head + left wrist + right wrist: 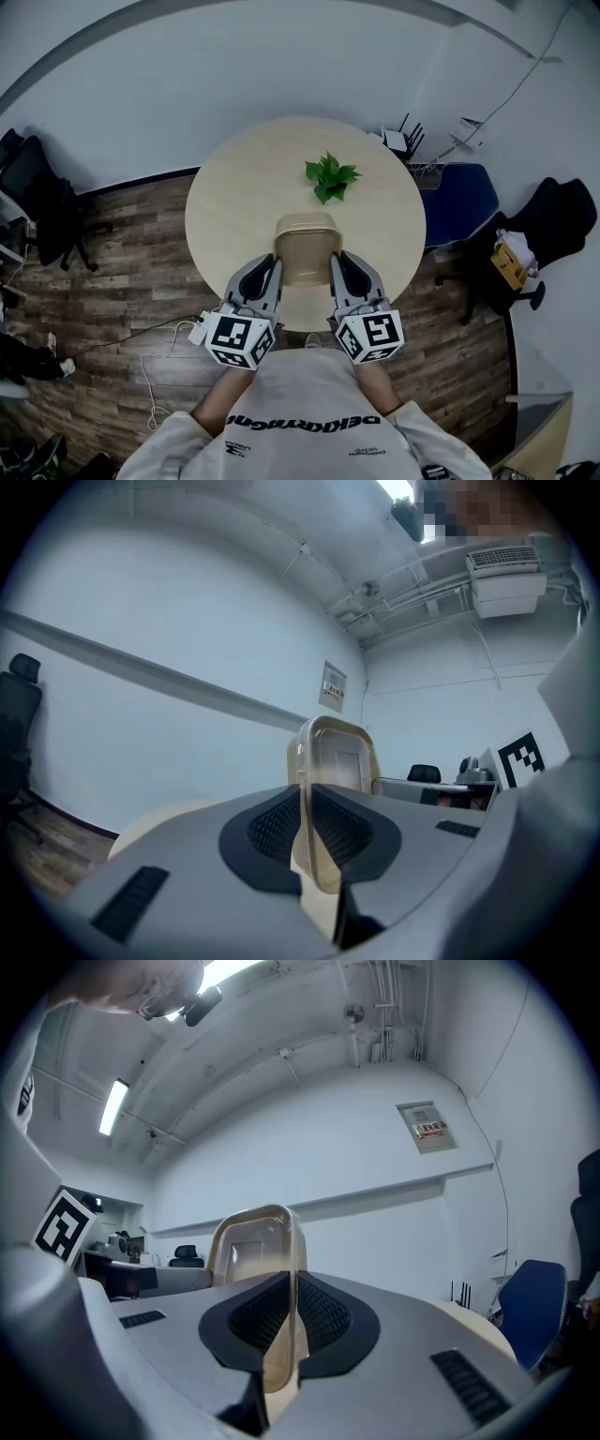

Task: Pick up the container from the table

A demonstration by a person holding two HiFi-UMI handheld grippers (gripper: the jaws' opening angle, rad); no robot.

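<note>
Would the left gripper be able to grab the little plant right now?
Probably not. The left gripper is shut on the container, like the right gripper, so its jaws are full. The plant stands farther off, beyond the container.

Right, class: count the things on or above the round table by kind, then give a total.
Container: 1
Plant: 1
Tools: 2, left tool and right tool, each clamped on the container's rim
Total: 4
</note>
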